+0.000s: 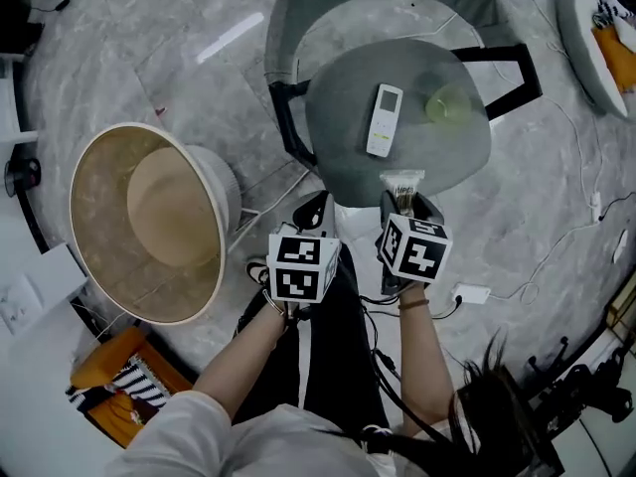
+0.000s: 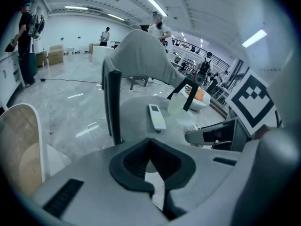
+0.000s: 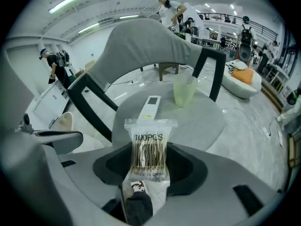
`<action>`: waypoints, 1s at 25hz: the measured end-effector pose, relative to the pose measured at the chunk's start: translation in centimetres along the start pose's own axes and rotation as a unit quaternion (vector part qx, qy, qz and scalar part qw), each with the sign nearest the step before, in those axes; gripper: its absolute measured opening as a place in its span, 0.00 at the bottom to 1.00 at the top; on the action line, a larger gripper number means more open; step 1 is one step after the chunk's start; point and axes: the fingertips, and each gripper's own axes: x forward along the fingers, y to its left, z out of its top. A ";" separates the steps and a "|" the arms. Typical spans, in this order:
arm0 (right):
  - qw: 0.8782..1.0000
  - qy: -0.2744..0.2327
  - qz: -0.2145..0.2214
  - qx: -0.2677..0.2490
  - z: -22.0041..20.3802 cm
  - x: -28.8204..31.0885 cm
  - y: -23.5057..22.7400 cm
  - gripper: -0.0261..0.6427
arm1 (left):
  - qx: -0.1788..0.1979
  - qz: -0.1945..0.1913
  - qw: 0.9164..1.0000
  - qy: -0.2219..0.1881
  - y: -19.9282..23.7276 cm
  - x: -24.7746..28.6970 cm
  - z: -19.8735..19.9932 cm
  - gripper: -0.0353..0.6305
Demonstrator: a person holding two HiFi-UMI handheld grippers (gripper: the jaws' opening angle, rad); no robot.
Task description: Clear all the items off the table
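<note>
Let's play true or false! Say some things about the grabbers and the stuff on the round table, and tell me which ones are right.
1. The right gripper holds a clear bag of little sticks. True.
2. The white remote is inside the big basket. False: it lies on the round table.
3. A pale green cup stands on the table next to the remote. True.
4. The left gripper is carrying the cup. False: nothing is between its jaws.
5. The big basket sits on the table. False: it is on the floor beside the table.
</note>
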 end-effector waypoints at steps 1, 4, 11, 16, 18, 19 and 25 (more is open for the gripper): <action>1.000 0.001 -0.002 0.003 0.1 0.1 -0.7 0.38 | 0.001 -0.002 1.000 0.001 -0.6 0.6 0.3 0.06; 1.000 0.001 -0.003 0.020 0.4 0.6 -2.3 0.38 | 0.012 -0.008 1.000 0.009 -1.7 2.0 0.8 0.06; 1.000 -0.006 0.005 0.013 3.1 3.8 -5.0 0.38 | 0.019 -0.004 1.000 0.012 -2.3 6.1 2.1 0.06; 1.000 -0.002 0.002 0.016 4.0 5.6 -6.4 0.38 | 0.016 -0.004 1.000 0.009 -2.6 7.8 3.3 0.06; 1.000 -0.003 0.001 0.015 4.3 6.0 -6.7 0.38 | 0.015 -0.003 1.000 0.008 -2.6 8.3 3.6 0.06; 1.000 -0.004 0.000 0.015 4.4 6.2 -6.9 0.38 | 0.015 -0.002 1.000 0.009 -2.6 8.5 3.6 0.06; 0.999 -0.022 0.006 0.033 5.0 6.7 -7.6 0.45 | 0.015 0.005 1.000 0.014 -2.3 8.7 3.1 0.06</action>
